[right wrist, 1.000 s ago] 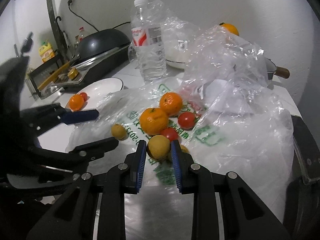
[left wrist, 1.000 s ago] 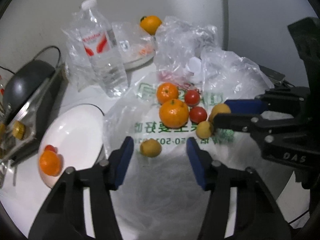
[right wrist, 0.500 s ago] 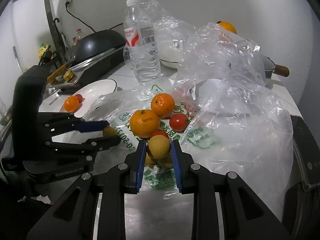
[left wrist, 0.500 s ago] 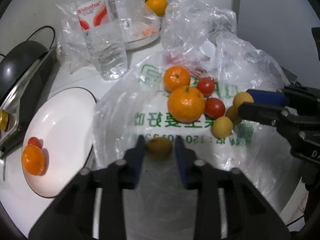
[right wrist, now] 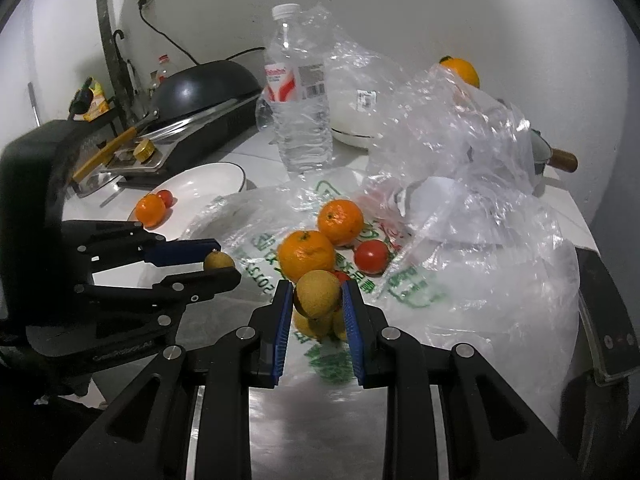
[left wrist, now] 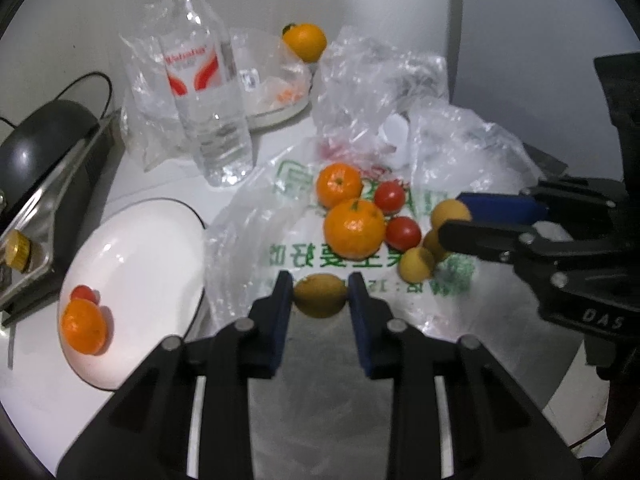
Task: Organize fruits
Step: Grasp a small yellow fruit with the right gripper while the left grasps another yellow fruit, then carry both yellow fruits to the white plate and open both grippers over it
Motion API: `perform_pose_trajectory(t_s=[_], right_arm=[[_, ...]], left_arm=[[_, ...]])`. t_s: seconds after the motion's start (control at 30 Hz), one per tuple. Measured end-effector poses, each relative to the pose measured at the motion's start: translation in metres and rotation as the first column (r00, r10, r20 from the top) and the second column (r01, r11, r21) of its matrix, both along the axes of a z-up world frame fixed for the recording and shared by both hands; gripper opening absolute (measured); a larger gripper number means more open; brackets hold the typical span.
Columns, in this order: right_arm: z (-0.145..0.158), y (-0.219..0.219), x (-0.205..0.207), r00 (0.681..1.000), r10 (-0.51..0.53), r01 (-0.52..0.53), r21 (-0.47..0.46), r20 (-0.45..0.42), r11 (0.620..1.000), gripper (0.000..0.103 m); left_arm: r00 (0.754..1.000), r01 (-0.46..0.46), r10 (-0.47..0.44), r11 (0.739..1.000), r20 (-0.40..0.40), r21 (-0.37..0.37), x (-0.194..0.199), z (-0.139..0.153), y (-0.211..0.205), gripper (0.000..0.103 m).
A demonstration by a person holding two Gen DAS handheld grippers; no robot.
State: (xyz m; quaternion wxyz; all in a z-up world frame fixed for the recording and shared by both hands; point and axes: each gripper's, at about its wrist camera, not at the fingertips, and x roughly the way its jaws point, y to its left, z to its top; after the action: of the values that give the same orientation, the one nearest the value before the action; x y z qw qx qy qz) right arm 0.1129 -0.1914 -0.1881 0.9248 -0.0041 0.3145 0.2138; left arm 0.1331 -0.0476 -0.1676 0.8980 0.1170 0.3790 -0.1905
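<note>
My left gripper point(left wrist: 320, 294) is shut on a small yellow fruit point(left wrist: 320, 295), just above the printed plastic bag point(left wrist: 260, 240); the same fruit point(right wrist: 218, 261) shows between its fingers in the right wrist view. My right gripper point(right wrist: 316, 300) is shut on another yellow fruit point(right wrist: 317, 294), held over two more yellow fruits point(right wrist: 316, 326). On the bag lie two oranges point(left wrist: 354, 229) point(left wrist: 339, 185) and two tomatoes point(left wrist: 403, 233) point(left wrist: 389, 197). To the left, a white plate point(left wrist: 140, 264) holds an orange point(left wrist: 83, 327) and a small tomato point(left wrist: 85, 293).
A water bottle point(left wrist: 208, 92) stands behind the bag. Crumpled clear bags point(right wrist: 460, 152) pile up at the right, with an orange point(left wrist: 304, 42) on top of a white bowl point(left wrist: 280, 108) at the back. A black pan on a stove point(right wrist: 200, 92) fills the left side.
The left gripper has come forward around the small yellow fruit and shut on it. The right gripper has stayed shut on its yellow fruit and barely moved.
</note>
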Motion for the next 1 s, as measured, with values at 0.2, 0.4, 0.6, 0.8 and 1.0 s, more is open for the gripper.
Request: perform_pose_trajectory(t_s=[0.2, 0.4, 0.6, 0.8, 1.0], right_arm=[[0.012, 0.019, -0.01, 1.0, 0.015, -0.014, -0.02, 0.02, 1.0, 0.027], [0.018, 0.039, -0.015, 0.999, 0.026, -0.025, -0.039, 0.027, 0.999, 0.027], [0.025, 0.056, -0.017, 0.999, 0.042, -0.04, -0.054, 0.034, 0.998, 0.027], [0.031, 0.072, -0.018, 0.997, 0.064, -0.061, -0.067, 0.041, 0.996, 0.027], [0.035, 0.09, -0.015, 0.994, 0.095, -0.091, -0.076, 0.049, 0.993, 0.027]], left_arm=[[0.999, 0.003, -0.003, 1.0, 0.036, -0.021, -0.014, 0.013, 0.014, 0.029], [0.998, -0.005, 0.008, 0.999, 0.057, -0.045, -0.024, 0.02, 0.033, 0.029], [0.997, -0.017, 0.022, 0.998, 0.073, -0.061, -0.03, 0.025, 0.047, 0.029], [0.994, -0.042, 0.048, 0.997, 0.094, -0.066, -0.033, 0.029, 0.064, 0.029], [0.99, -0.093, 0.099, 0.994, 0.102, -0.064, -0.031, 0.027, 0.088, 0.029]])
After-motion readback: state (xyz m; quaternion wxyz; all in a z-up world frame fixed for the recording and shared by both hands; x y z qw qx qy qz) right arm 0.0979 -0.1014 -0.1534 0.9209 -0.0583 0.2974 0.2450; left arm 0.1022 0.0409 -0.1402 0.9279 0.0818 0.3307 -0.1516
